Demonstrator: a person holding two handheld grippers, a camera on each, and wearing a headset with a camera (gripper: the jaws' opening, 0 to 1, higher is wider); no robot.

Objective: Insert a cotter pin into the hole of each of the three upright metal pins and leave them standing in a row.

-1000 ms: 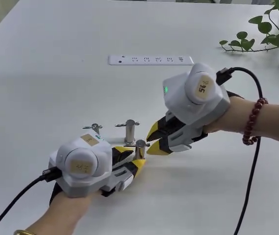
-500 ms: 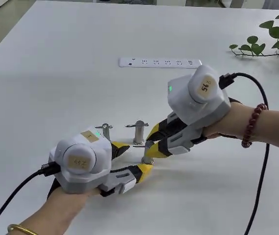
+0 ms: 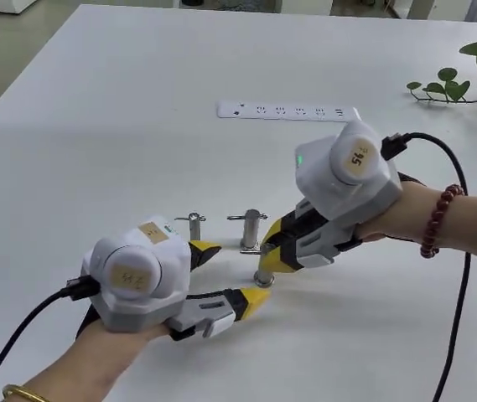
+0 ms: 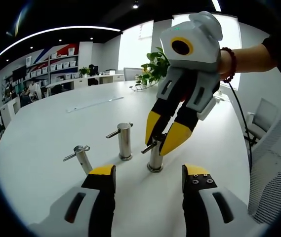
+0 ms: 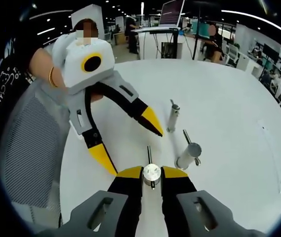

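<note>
Three pins stand upright on the table, long axes vertical, each with a cotter lying level through its top. The right gripper has its jaws narrowed onto the top of the near pin, touching both sides. That pin's cotter points straight ahead from between them. The second pin and third pin stand just beyond those jaws. The left gripper gapes wide, holding nothing, with the near pin ahead between its tips. Well past them lie one power strip and one plant.
</note>
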